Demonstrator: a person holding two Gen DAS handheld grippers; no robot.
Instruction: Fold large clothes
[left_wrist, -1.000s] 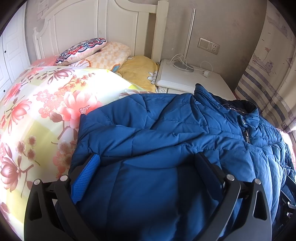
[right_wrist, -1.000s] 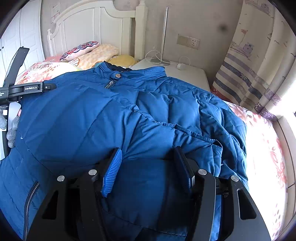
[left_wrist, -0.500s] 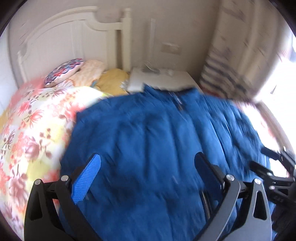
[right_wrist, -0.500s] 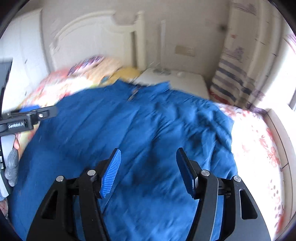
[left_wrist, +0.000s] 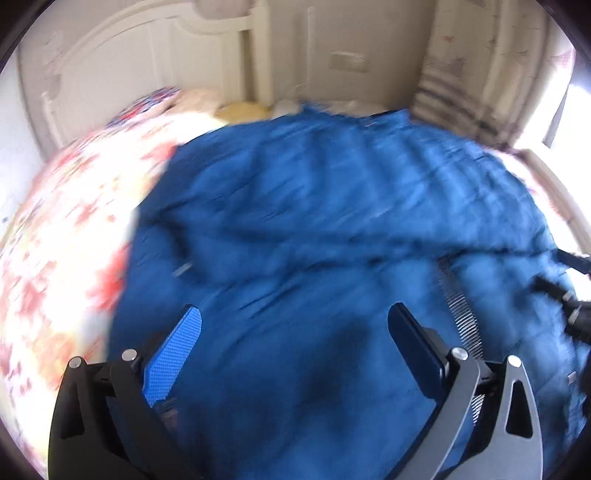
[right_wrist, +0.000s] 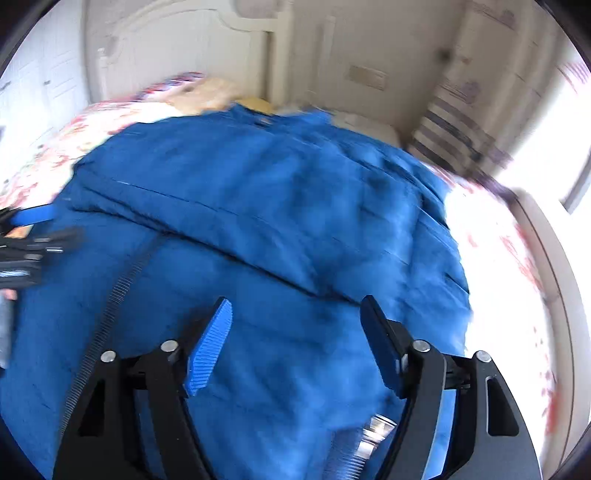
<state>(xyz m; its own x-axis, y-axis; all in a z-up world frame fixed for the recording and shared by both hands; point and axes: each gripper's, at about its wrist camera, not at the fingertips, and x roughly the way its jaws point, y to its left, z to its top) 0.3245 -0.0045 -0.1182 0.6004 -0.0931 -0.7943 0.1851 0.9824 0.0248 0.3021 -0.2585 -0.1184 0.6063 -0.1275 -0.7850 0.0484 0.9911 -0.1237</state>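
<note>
The blue puffer jacket (right_wrist: 258, 206) runs lengthwise toward the headboard (right_wrist: 177, 48); your right gripper (right_wrist: 295, 314), jaws just widening, and left gripper (left_wrist: 295, 325) both hover released over its near hem.

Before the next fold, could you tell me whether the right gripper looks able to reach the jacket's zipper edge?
Probably yes: the right gripper is open, the zipper edge lies exposed on the blue jacket, with nothing between.

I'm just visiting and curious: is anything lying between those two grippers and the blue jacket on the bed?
Nothing visible is in the way. The blue jacket lies directly under the open left gripper and the right gripper, whose jaws have just been opening, with no fabric pinched between either pair.
</note>
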